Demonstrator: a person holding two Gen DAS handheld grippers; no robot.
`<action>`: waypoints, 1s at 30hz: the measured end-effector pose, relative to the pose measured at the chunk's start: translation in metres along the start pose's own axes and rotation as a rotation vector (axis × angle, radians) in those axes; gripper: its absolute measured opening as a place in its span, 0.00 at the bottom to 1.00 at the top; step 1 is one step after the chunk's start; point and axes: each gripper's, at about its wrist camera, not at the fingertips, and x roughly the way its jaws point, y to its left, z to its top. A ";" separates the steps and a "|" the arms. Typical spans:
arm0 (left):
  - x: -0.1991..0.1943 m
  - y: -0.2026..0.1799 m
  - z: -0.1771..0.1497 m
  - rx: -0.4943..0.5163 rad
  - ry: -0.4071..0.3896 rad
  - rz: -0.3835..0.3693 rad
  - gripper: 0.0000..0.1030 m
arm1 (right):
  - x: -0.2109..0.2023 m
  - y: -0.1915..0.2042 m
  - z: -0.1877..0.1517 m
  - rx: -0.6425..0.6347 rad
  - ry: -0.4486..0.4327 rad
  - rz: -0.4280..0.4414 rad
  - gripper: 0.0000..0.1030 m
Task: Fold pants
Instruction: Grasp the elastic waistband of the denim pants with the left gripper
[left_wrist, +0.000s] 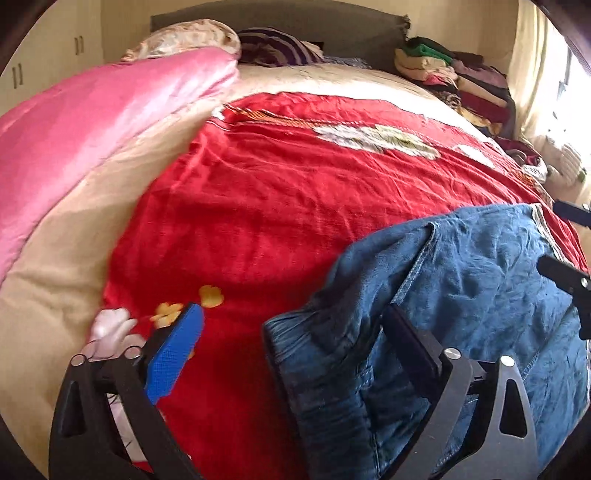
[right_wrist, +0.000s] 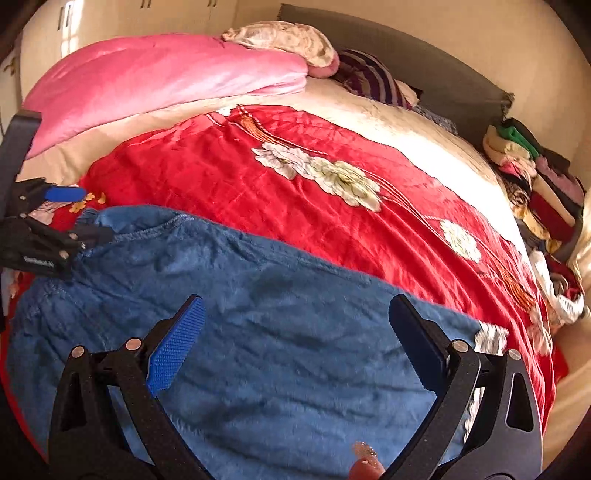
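Note:
Blue denim pants (left_wrist: 461, 288) lie crumpled on a red flowered blanket (left_wrist: 258, 192) on the bed. My left gripper (left_wrist: 293, 308) hangs open low over the pants' left edge. Its black finger is above the denim and its blue pad (left_wrist: 173, 354) above the red blanket. From the right wrist, the pants (right_wrist: 277, 332) spread wide, and my right gripper (right_wrist: 295, 301) stands open just above their middle, with nothing pinched. The left gripper (right_wrist: 88, 214) shows at the pants' far left corner. The right gripper (left_wrist: 565, 240) peeks in at the left wrist view's right edge.
A pink quilt (left_wrist: 92, 125) lies along the bed's left side, with pillows (left_wrist: 192, 38) and a grey headboard (left_wrist: 314, 18) behind. A stack of folded clothes (right_wrist: 532, 184) fills the far right corner. Cream bedding (left_wrist: 55, 266) borders the blanket. A person's fingertip (right_wrist: 365, 465) shows at the bottom.

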 end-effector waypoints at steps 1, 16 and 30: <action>0.004 -0.001 0.000 0.007 0.003 -0.024 0.72 | 0.004 0.001 0.002 -0.005 0.008 0.005 0.91; -0.014 -0.010 -0.007 0.061 -0.081 -0.089 0.35 | 0.068 0.025 0.023 -0.218 0.094 -0.028 0.91; -0.037 -0.009 -0.014 0.090 -0.141 -0.078 0.34 | 0.056 0.056 0.019 -0.310 0.078 0.142 0.02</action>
